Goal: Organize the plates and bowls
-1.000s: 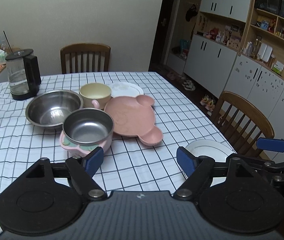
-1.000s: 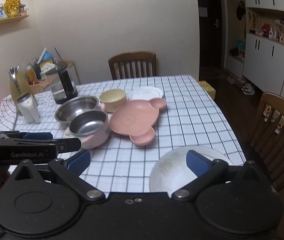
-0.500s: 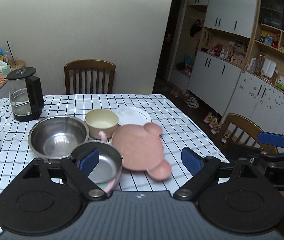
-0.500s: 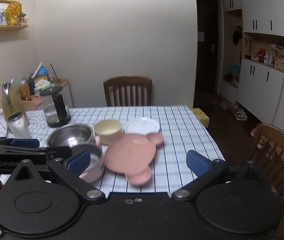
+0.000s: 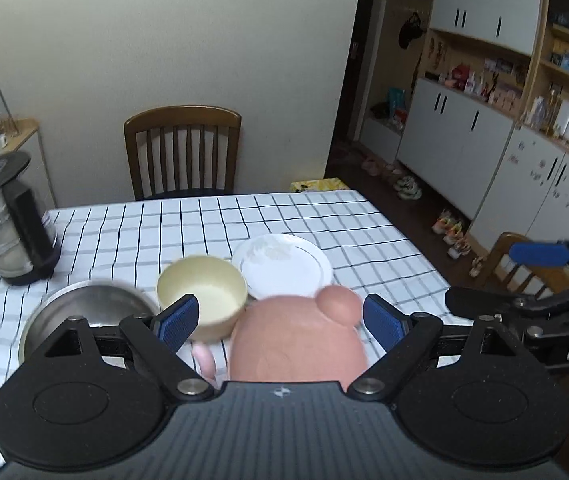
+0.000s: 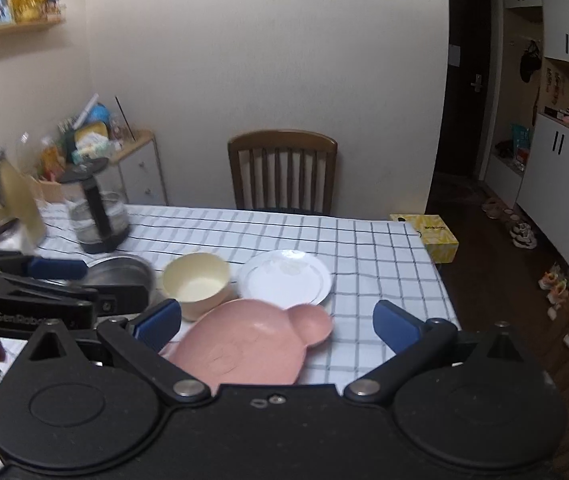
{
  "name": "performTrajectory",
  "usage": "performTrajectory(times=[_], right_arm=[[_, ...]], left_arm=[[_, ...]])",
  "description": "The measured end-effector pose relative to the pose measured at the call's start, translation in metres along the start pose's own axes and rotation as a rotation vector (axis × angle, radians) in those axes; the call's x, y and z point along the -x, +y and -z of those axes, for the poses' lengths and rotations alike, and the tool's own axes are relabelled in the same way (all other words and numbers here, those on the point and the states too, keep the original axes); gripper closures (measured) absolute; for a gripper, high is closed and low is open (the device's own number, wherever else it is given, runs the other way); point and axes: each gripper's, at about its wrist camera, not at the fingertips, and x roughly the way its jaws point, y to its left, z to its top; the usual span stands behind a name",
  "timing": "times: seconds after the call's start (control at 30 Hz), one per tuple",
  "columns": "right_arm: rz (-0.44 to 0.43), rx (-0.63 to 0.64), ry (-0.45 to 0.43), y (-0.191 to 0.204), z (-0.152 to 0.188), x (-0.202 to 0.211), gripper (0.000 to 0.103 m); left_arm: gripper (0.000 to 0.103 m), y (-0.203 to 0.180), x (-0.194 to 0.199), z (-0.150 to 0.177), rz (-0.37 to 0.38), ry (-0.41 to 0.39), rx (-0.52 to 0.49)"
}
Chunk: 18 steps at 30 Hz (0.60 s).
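Observation:
A pink bear-shaped plate (image 5: 300, 340) lies on the checked tablecloth, also in the right wrist view (image 6: 244, 344). Behind it stand a cream bowl (image 5: 200, 292) (image 6: 196, 280) and a white plate (image 5: 284, 266) (image 6: 286, 276). A large steel bowl (image 5: 84, 308) (image 6: 124, 276) sits to the left. My left gripper (image 5: 280, 318) is open and empty above the pink plate. My right gripper (image 6: 276, 320) is open and empty, also above the pink plate. The other gripper shows at each view's edge.
A glass kettle (image 5: 12, 224) (image 6: 98, 216) stands at the table's back left. A wooden chair (image 5: 182, 152) is at the far side, another chair (image 5: 524, 264) at the right. A yellow box (image 6: 434, 236) lies beyond the far right corner. White cabinets (image 5: 484, 152) line the right wall.
Both grippers have tilted up and moved forward over the table. The near white plate and the steel bowl in its pink holder have dropped out of view. Both stay open.

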Motion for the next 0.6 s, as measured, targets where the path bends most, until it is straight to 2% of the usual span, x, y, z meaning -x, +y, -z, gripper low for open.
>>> performTrajectory(times=[0.13,0.23,0.43,0.6], right_arm=[[0.016,0.025,0.038,-0.021,-0.018,-0.042,0.003],[0.018,0.017,0.084,-0.038,-0.028,-0.075,0.008],[-0.003,-0.023,0.184,-0.063,-0.042,-0.138,0.015],[-0.024,-0.082,0.286,-0.078,-0.046,-0.184,0.020]], left_arm=[[0.013,0.011,-0.045,-0.024,-0.014,0.066,0.033],[0.013,0.017,-0.075,-0.041,-0.035,0.092,0.010],[0.013,0.031,-0.140,-0.080,-0.011,0.189,-0.013],[0.013,0.041,-0.191,-0.098,-0.007,0.270,-0.020]])
